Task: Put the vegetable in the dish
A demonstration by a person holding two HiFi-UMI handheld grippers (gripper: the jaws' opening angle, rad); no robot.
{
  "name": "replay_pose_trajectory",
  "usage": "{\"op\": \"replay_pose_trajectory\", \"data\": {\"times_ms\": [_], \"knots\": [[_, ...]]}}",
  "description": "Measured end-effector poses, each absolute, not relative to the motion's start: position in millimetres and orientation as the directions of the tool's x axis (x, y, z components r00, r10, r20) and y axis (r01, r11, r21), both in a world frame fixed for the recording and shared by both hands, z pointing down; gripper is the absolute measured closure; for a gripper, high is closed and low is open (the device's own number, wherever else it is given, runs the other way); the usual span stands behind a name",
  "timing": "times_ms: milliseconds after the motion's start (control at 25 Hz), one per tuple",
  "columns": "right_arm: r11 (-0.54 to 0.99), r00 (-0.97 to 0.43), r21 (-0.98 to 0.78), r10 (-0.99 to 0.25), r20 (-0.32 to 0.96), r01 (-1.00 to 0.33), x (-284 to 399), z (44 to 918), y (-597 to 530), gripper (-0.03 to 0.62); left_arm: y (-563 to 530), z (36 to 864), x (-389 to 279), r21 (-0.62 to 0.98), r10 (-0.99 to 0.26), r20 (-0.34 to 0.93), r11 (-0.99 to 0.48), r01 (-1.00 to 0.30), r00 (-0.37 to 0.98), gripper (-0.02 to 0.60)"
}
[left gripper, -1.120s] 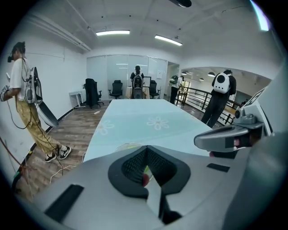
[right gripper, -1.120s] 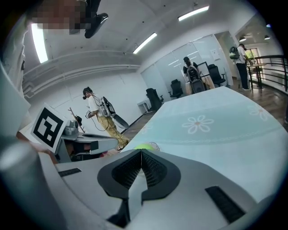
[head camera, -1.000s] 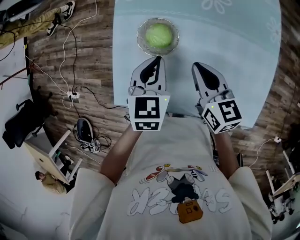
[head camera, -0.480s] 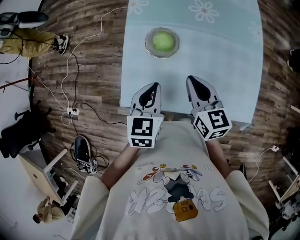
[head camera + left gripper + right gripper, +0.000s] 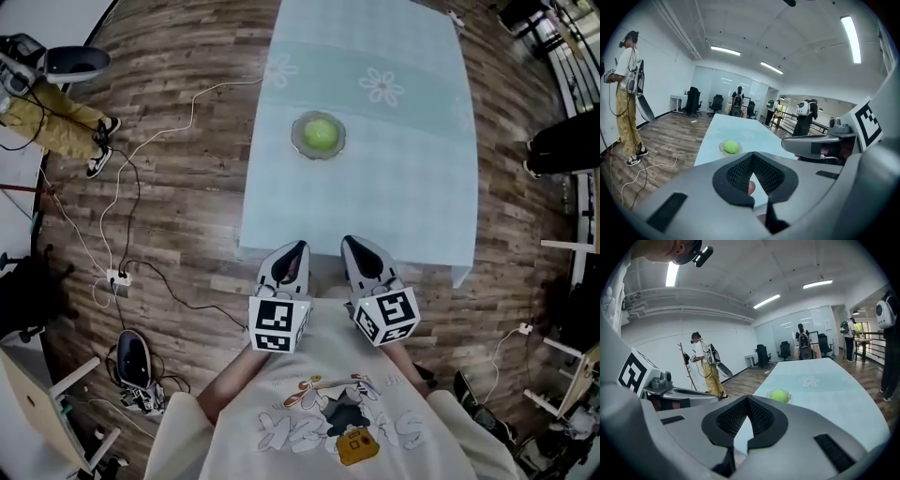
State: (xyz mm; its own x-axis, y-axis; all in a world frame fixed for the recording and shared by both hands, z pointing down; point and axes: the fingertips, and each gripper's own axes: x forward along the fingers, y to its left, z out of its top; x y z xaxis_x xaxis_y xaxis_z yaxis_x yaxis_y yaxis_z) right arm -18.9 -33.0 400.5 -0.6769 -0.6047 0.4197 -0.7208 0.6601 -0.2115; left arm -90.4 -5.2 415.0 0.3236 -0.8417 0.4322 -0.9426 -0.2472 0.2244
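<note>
A round green vegetable [image 5: 320, 133] lies in a clear glass dish [image 5: 302, 146] on the pale blue table [image 5: 412, 169]. The same vegetable [image 5: 731, 146] [image 5: 778, 395] in its dish shows far ahead in both gripper views. My left gripper [image 5: 297, 247] and right gripper [image 5: 350, 241] hang side by side at the table's near edge, close to my chest and well short of the dish. Both are shut with nothing between their pads. The left gripper [image 5: 752, 186] and the right gripper [image 5: 746, 428] each see the other alongside.
The table has flower prints [image 5: 383, 85] beyond the dish. White cables and a power strip [image 5: 117, 277] lie on the wooden floor to the left. A person in yellow trousers [image 5: 42, 120] stands far left, and another in black [image 5: 562, 142] at the right. Office chairs [image 5: 693, 101] stand far back.
Both grippers have drawn back together from near the dish to the table's near edge. The dish and table now look smaller and farther away. The jaws stayed shut.
</note>
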Motion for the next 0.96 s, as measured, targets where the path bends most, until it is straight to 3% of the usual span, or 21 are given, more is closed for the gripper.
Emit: {"op": "replay_pose_trajectory", "data": {"times_ms": [200, 560, 960], "knots": [[0.64, -0.654, -0.205, -0.618, 0.437, -0.741, -38, 397, 10, 0.572, 45, 426, -111, 0.293, -0.811, 0.461, -0.244, -0.925, 0.36, 0.574], [0.651, -0.671, -0.194, -0.649, 0.359, -0.734, -25, 363, 15, 0.572, 37, 380, -114, 0.205, -0.872, 0.377, -0.251, -0.946, 0.313, 0.574], [0.649, -0.688, -0.235, -0.65, 0.323, -0.723, -25, 359, 45, 0.572, 70, 378, -119, 0.224, -0.887, 0.371, -0.202, -0.953, 0.275, 0.574]]}}
